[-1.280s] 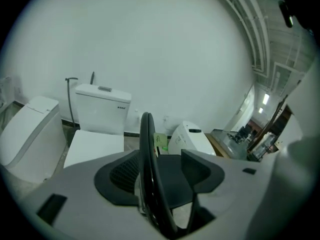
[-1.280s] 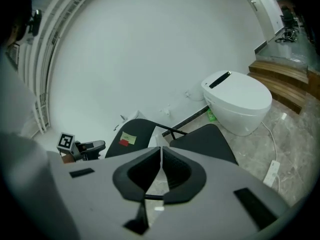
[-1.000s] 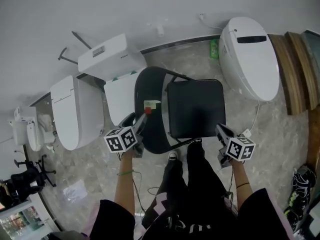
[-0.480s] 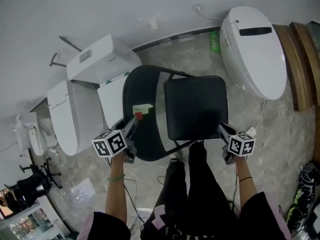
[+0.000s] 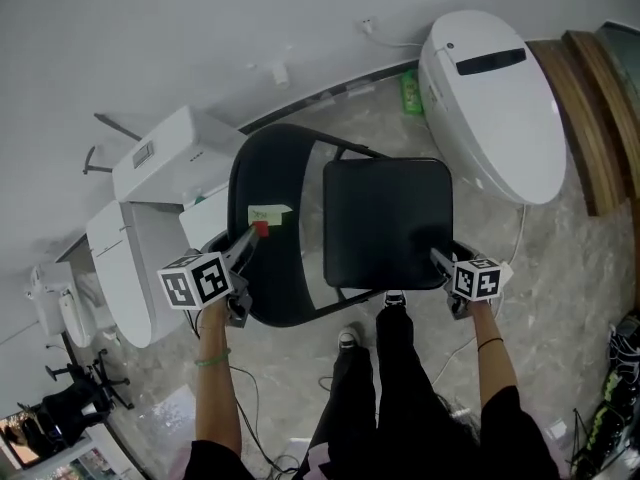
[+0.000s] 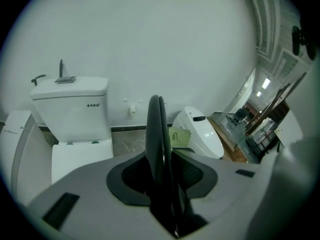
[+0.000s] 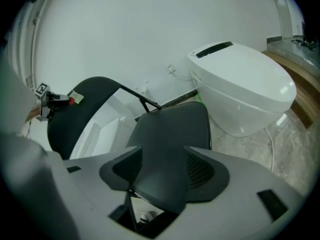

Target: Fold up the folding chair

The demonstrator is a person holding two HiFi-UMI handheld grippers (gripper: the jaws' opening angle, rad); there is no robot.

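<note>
- The folding chair [image 5: 300,298] stands unfolded at the frame's centre on the stone floor [image 5: 565,288]. Its seat [image 5: 388,223] is to the right and its backrest [image 5: 272,168] to the left.
- A white toilet [image 5: 490,108] sits at the upper right and another [image 5: 165,163] at the left.
- The left tool [image 5: 248,238] is clamped on the backrest's edge, just beside a pale note [image 5: 268,213].
- The right tool [image 5: 438,259] is at the seat's lower right corner. Its jaws are opening, with that corner between them.

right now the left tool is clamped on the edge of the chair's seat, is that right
Not quite. The left tool is clamped on the edge of the chair's backrest, not its seat. The left gripper view shows the backrest's thin edge between its jaws, and in the head view the seat lies further right.
</note>
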